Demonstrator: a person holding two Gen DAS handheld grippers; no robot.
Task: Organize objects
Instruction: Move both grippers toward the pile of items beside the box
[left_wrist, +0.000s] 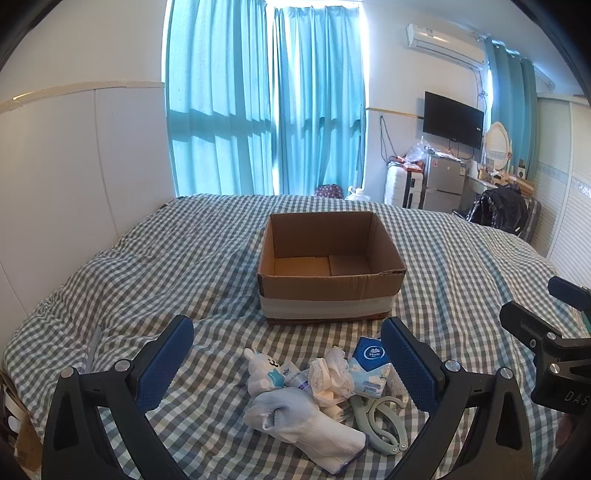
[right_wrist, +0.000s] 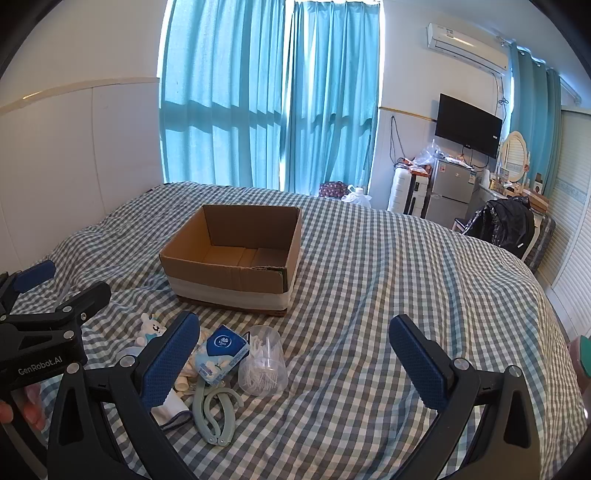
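Observation:
An open, empty cardboard box (left_wrist: 328, 266) (right_wrist: 236, 254) stands on the checked bed. In front of it lies a pile: a white rabbit toy (left_wrist: 262, 369) (right_wrist: 149, 328), a small tube (left_wrist: 295, 378), a white sock (left_wrist: 306, 428), crumpled white lace (left_wrist: 332, 373), a blue tissue pack (left_wrist: 371, 363) (right_wrist: 221, 352), a green folding hanger (left_wrist: 380, 421) (right_wrist: 216, 413) and a clear jar of cotton swabs (right_wrist: 264, 360). My left gripper (left_wrist: 288, 363) is open above the pile, empty. My right gripper (right_wrist: 295, 363) is open, empty, just right of the pile.
The checked bedspread (right_wrist: 388, 277) covers the whole bed. A white wall panel (left_wrist: 74, 184) runs along the left. Blue curtains (left_wrist: 266, 103), a fridge (right_wrist: 452, 192), a TV and a black bag on a chair (right_wrist: 506, 225) stand beyond the bed's far and right edges.

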